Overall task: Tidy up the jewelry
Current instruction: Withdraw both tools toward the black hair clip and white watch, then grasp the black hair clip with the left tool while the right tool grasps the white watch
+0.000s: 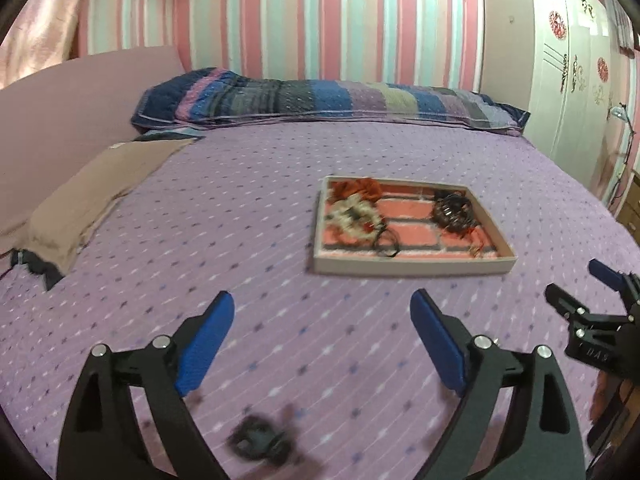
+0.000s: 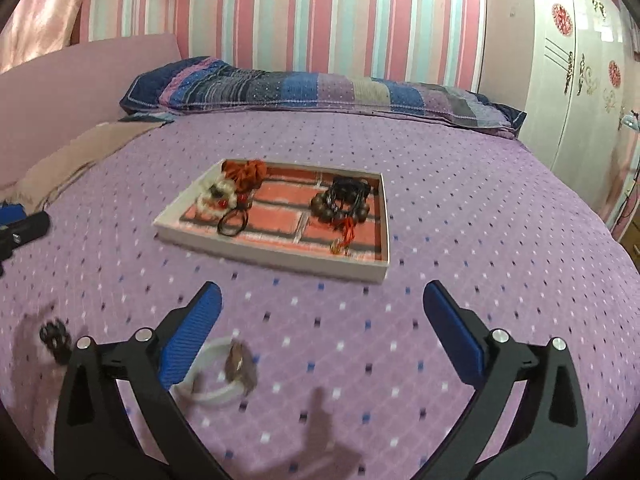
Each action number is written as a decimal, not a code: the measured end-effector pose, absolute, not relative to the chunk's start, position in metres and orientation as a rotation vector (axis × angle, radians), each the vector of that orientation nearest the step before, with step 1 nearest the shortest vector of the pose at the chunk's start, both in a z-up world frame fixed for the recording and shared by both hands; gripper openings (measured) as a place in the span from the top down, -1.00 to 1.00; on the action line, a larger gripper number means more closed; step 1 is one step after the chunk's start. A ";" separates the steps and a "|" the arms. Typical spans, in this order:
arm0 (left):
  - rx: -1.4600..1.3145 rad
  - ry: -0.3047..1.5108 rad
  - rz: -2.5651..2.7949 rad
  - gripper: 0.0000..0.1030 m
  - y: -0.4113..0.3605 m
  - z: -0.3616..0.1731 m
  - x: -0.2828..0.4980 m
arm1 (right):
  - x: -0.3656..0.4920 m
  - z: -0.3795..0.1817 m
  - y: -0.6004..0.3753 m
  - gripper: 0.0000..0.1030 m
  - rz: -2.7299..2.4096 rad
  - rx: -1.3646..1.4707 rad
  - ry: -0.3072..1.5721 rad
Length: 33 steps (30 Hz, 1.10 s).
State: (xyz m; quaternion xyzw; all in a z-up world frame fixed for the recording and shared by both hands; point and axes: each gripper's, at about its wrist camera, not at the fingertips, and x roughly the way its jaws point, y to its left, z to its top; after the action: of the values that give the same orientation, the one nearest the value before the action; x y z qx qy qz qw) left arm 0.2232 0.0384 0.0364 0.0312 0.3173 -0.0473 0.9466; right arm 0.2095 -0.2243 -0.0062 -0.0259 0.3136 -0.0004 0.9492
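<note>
A shallow white tray (image 1: 412,269) (image 2: 276,258) with a brick-pattern lining lies on the purple bedspread. In it are an orange scrunchie (image 2: 245,172), a cream fluffy hair tie (image 2: 214,198), a black elastic (image 2: 232,222) and dark bead bracelets (image 2: 340,204). My left gripper (image 1: 322,308) is open and empty, short of the tray. A blurred dark piece (image 1: 258,438) lies on the bed below it. My right gripper (image 2: 322,300) is open and empty. A white bangle (image 2: 214,376) with a brown piece (image 2: 240,366) lies by its left finger. A small dark beaded piece (image 2: 54,336) lies far left.
The bed (image 1: 280,200) is covered in a purple dotted spread. A striped pillow (image 1: 320,98) lies at the head. A beige cloth (image 1: 100,196) lies at the left. A white wardrobe (image 2: 576,64) stands at the right. The right gripper shows in the left wrist view (image 1: 592,296).
</note>
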 end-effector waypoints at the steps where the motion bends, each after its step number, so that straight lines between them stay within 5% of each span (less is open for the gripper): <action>1: 0.070 0.642 -0.087 -0.72 0.044 0.034 0.215 | 0.204 -0.011 -0.222 -0.91 -0.008 -0.059 0.643; 33: 0.076 0.738 -0.087 -0.78 0.089 -0.078 0.174 | 0.205 -0.103 -0.147 -0.91 -0.034 -0.101 0.763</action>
State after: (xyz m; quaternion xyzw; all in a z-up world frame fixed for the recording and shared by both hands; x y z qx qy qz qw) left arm 0.1737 0.0893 -0.0780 0.0372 0.3605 -0.0426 0.9310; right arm 0.2047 -0.1472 -0.1033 -0.0491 0.3722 -0.0165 0.9267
